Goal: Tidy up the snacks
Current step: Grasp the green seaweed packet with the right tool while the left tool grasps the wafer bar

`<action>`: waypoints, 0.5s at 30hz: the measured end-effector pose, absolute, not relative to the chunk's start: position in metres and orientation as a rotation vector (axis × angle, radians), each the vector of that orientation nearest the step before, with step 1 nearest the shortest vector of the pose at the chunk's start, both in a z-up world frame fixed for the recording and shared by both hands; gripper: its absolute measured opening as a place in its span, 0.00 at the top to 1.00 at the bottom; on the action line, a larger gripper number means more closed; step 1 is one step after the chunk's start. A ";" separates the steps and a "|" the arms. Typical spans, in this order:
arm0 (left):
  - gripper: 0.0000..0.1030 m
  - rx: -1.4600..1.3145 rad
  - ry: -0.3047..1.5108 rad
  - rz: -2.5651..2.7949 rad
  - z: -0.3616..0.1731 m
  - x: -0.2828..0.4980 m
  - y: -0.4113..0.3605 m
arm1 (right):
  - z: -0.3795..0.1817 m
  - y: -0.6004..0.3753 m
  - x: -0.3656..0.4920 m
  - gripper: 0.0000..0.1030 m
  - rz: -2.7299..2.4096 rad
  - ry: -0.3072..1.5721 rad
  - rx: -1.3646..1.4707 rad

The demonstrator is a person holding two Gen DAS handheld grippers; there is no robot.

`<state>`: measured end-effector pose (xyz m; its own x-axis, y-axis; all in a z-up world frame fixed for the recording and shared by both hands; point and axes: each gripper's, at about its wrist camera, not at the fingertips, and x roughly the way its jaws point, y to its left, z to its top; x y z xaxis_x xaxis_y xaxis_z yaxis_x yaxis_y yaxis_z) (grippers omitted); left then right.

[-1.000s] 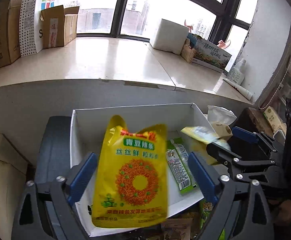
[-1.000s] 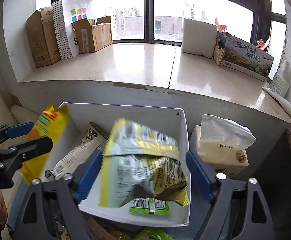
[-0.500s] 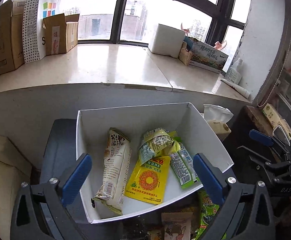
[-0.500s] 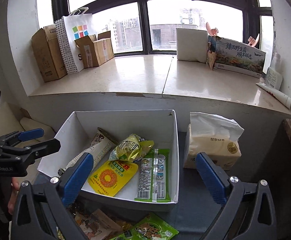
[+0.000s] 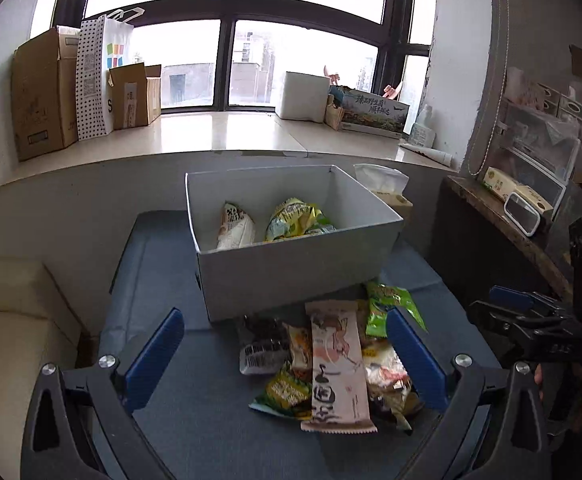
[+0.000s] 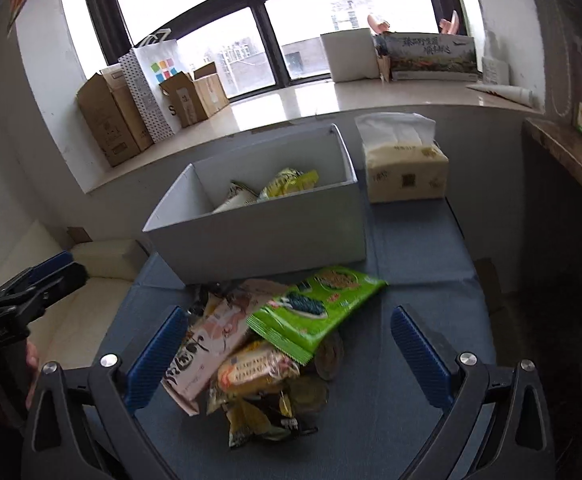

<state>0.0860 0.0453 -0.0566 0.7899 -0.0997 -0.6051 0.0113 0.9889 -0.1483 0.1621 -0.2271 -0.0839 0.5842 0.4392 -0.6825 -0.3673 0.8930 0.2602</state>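
Green snack packet [image 6: 317,312] (atop the pile) between wide-open, empty right hand-held gripper [image 6: 285,354] fingers.

Blue-grey tabletop [image 5: 211,432] — white box [image 5: 291,276], snack pile [image 5: 331,364], probably tissues [image 6: 405,172].

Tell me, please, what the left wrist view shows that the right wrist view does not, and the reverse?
Only the left wrist view shows the right gripper and a shelf on the right. Only the right wrist view shows the left gripper and the whole tissue pack. Both show the white box holding snacks, the pile of snacks in front of it with a long pink packet and a green packet, and the windowsill.
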 end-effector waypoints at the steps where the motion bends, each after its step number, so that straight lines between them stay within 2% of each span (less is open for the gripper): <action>1: 0.00 -0.137 0.670 -0.051 -0.063 0.076 0.043 | -0.093 -0.229 0.156 0.00 0.448 0.838 0.100; 6: 0.00 -0.118 0.702 -0.017 -0.078 0.048 0.040 | -0.114 -0.236 0.152 0.00 0.420 0.891 0.167; 15: 0.00 -0.143 0.696 -0.041 -0.078 0.039 0.034 | -0.108 -0.208 0.173 0.00 0.369 0.875 0.091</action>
